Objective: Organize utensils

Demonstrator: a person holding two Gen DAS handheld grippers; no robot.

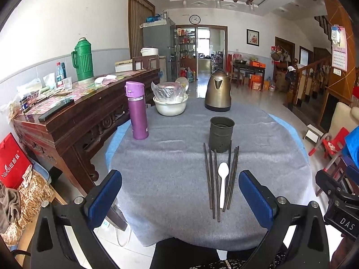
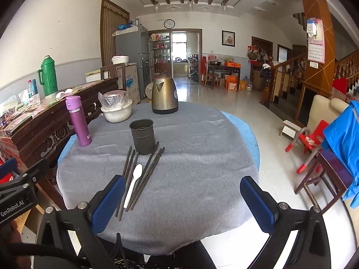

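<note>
holder (image 1: 221, 133) inside: unseen; chopsticks (image 2: 125, 192) near ends: behind tongs finger (image 2: 107, 204)

Cloth (image 1: 179, 148) – grey, matt, felt-like weave. Holder (image 1: 221, 134) – dull dark metal, perforated low down. Chopsticks (image 1: 212, 179) matt dark, wood-like. Spoon (image 1: 222, 179) smooth white plastic. Kettle (image 1: 218, 92) brushed bronze metal, slight sheen. Flask (image 1: 137, 112) satin purple. Sideboard (image 1: 74, 121) glossy carved wood.
</note>
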